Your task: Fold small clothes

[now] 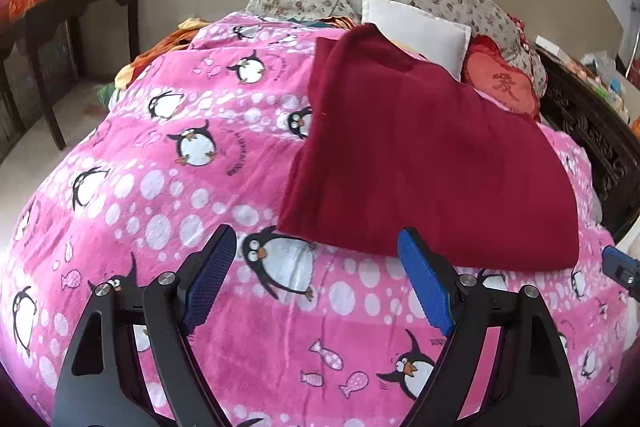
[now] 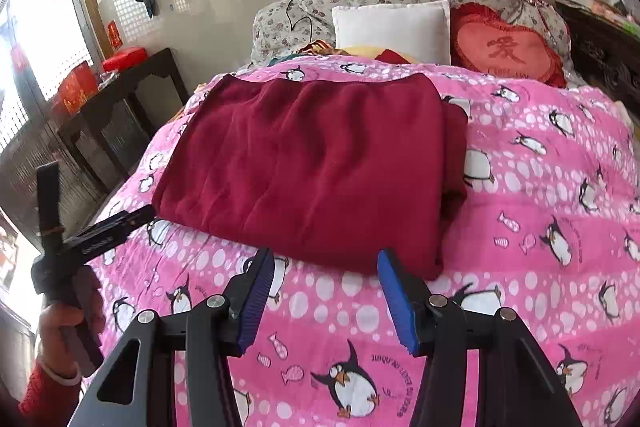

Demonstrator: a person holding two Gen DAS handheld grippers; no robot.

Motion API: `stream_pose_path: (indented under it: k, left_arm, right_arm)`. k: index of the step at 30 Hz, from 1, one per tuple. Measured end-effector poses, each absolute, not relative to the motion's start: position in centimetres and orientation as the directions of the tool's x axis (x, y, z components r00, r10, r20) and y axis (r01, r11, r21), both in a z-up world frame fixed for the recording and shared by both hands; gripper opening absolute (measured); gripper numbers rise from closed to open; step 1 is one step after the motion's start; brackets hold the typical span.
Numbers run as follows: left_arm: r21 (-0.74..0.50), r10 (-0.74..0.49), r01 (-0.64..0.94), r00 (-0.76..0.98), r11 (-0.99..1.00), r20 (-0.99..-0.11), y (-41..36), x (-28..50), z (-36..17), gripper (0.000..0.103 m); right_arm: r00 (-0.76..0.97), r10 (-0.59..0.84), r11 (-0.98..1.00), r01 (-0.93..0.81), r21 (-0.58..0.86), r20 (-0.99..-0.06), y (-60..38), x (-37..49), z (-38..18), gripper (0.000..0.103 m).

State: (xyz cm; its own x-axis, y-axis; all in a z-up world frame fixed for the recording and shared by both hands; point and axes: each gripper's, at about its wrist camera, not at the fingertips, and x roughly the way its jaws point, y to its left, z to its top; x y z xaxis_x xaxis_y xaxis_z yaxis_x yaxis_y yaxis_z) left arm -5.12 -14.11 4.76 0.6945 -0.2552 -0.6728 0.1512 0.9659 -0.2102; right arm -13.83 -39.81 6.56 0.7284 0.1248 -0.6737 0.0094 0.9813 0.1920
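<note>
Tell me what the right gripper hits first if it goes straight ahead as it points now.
Most likely the near edge of the folded maroon garment; the open right gripper is aimed at it, though pink penguin blanket may come first.

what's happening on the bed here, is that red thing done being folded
A person holds a claw in each hand over a bed with a pink penguin blanket. The dark red garment lies folded into a rough rectangle on the blanket. Both the left claw and right claw are open and empty, just short of the garment's near edge, touching nothing. It looks folded, though whether another fold is planned cannot be told.
</note>
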Motion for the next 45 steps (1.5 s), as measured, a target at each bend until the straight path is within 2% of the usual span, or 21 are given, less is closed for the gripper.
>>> stream_pose_path:
  k: [4, 11, 19, 23, 28, 37, 40, 42, 45]
  left_arm:
    - [-0.26, -0.28, 0.138, 0.692, 0.956, -0.665, -12.9, -4.9, 4.7, 0.083]
    - [-0.239, -0.252, 0.117, 0.687, 0.964, -0.682, -13.2, -3.3, 4.0, 0.083]
    - [-0.253, -0.239, 0.08, 0.676, 0.964, -0.698, -14.2, -0.3, 3.0, 0.083]
    - [-0.229, -0.216, 0.071, 0.673, 0.971, -0.707, -14.7, 0.8, 2.1, 0.083]
    - [-0.237, -0.227, 0.084, 0.69, 0.968, -0.687, -14.4, 1.0, 1.8, 0.083]
    - [-0.262, -0.265, 0.115, 0.706, 0.958, -0.657, -14.0, 1.2, 1.5, 0.084]
    - [-0.282, -0.28, 0.119, 0.709, 0.952, -0.647, -13.8, 1.1, 1.5, 0.084]
    - [-0.27, -0.277, 0.127, 0.711, 0.955, -0.647, -14.1, 1.0, 1.4, 0.087]
    - [-0.277, -0.293, 0.142, 0.707, 0.95, -0.644, -14.2, 1.1, 1.2, 0.091]
  right_arm:
    - [0.718, 0.084, 0.983, 0.054, 0.176, -0.691, -40.2, -12.6, 5.9, 0.052]
    - [0.703, 0.126, 0.971, 0.058, 0.234, -0.7, -41.0, -10.1, 4.0, 0.052]
    - [0.734, 0.05, 0.985, 0.074, 0.153, -0.677, -43.1, -6.9, 4.3, 0.053]
    - [0.652, 0.073, 0.984, 0.078, 0.162, -0.755, -44.4, -3.9, 2.2, 0.054]
    - [0.703, 0.099, 0.98, 0.052, 0.19, -0.704, -42.9, -4.1, 5.0, 0.056]
    - [0.767, 0.316, 0.946, -0.213, 0.244, -0.558, -32.3, 1.5, 10.4, 0.057]
    - [0.779, 0.29, 0.957, -0.237, 0.167, -0.556, -28.6, 4.9, 10.7, 0.055]
    - [0.794, 0.248, 0.967, -0.235, 0.096, -0.555, -26.5, 7.2, 10.3, 0.046]
    - [0.808, 0.162, 0.983, -0.183, 0.021, -0.566, -24.9, 11.0, 9.1, 0.045]
